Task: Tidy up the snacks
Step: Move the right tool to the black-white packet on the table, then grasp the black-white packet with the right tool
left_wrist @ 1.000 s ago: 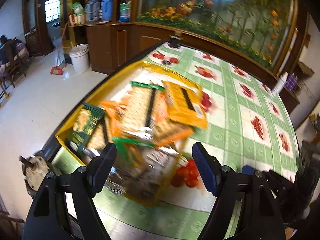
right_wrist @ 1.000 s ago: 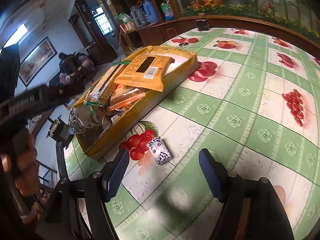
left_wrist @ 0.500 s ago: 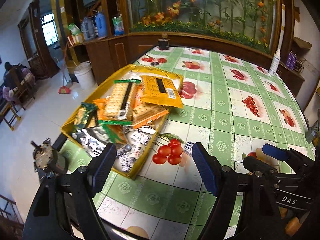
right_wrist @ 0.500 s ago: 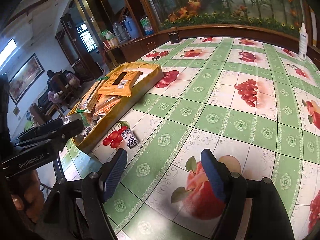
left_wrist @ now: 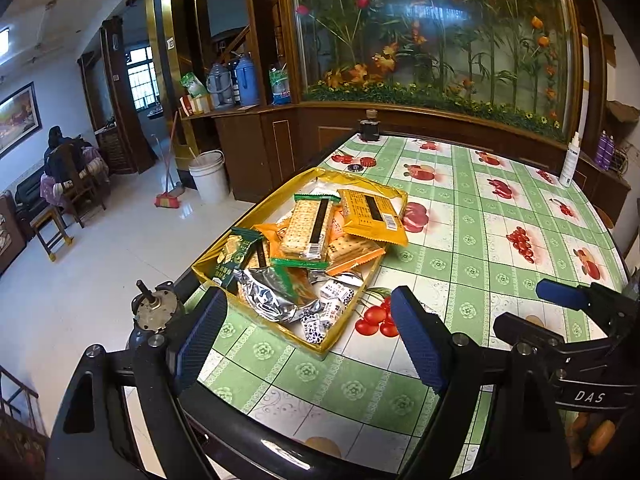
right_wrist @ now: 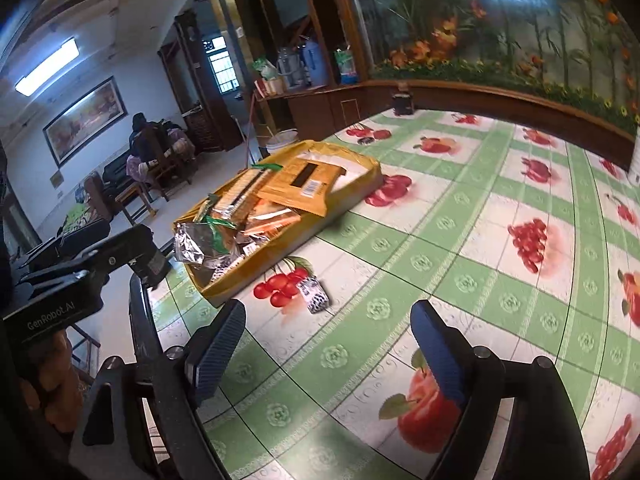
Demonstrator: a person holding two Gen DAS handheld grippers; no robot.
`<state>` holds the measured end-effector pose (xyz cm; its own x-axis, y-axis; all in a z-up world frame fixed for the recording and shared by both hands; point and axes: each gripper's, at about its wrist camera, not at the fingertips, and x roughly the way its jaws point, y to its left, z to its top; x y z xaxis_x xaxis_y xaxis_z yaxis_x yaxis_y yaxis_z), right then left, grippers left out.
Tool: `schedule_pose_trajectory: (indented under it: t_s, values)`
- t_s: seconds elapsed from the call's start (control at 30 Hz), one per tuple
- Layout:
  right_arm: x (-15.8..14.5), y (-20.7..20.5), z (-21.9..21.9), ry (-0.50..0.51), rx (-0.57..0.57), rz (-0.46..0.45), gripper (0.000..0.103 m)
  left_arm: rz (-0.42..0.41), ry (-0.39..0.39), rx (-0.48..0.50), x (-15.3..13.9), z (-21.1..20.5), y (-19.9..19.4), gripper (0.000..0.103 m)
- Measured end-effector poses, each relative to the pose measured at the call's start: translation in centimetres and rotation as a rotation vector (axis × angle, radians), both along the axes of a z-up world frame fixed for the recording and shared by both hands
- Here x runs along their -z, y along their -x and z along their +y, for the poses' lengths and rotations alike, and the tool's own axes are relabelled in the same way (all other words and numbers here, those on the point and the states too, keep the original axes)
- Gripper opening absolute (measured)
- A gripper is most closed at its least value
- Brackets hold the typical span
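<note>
Left wrist view: left gripper (left_wrist: pixel 308 334) has pulled back & up from the yellow tray (left_wrist: pixel 280 328) vs 1 s ago, when it hung right over the packets. Jaws wide apart, nothing between them. Tray sits near the table's (left_wrist: pixel 460 240) left edge, piled w/ snacks: orange packet (left_wrist: pixel 370 216) on top at the far end, cracker pack (left_wrist: pixel 310 228) beside it, silver foil bag (left_wrist: pixel 264 298) and small black-and-white candies (left_wrist: pixel 334 292) at the near end. The right-hand tool shows at the frame's right edge.

Right wrist view: right gripper (right_wrist: pixel 328 344) is also further back than 1 s ago, more tablecloth now under it. Jaws wide, empty. One candy (right_wrist: pixel 314 294) lies loose on the cloth, just beside the tray's near corner, touching the printed cherries, outside the tray (right_wrist: pixel 228 288).

Judgement: both tools look to be retreating after a drop into the tray; tray is nearly done, but that stray candy is prob. the last piece. It's small and flat-lying, so a low, centred pinch w/ the right tool seems needed.
</note>
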<state>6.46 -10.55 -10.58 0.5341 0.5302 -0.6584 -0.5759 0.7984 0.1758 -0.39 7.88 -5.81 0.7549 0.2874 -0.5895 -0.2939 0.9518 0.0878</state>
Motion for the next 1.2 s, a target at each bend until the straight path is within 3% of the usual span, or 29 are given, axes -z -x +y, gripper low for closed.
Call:
schedule_pose_trajectory:
  t_s: [0.3, 0.63, 0.9, 1.0, 1.13, 1.2]
  values:
    - [-0.3, 0.4, 1.9, 0.034, -0.051, -0.020, 0.087, -0.016, 0.010, -0.018, -0.2, 0.8, 0.7, 0.084]
    - [3.6, -1.4, 3.9, 0.117, -0.063, 0.035, 0.083, -0.013, 0.019, -0.056, 0.2, 2.7, 1.0, 0.084]
    - [6.0, -4.4, 6.8, 0.171, -0.098, 0.085, 0.059, 0.031, 0.049, -0.124, 2.0, 6.4, 0.6, 0.084]
    - [6.7, -5.3, 8.2, 0.200, -0.120, 0.093, 0.055, 0.045, 0.070, -0.100, 2.7, 7.2, -0.2, 0.084]
    - [7.8, -6.0, 9.2, 0.237, -0.133, 0.114, 0.033, 0.081, 0.088, -0.060, 3.8, 7.5, -0.9, 0.084]
    - [7.8, -6.1, 9.4, 0.252, -0.135, 0.106, 0.029, 0.095, 0.089, -0.043, 4.3, 7.4, -1.1, 0.084]
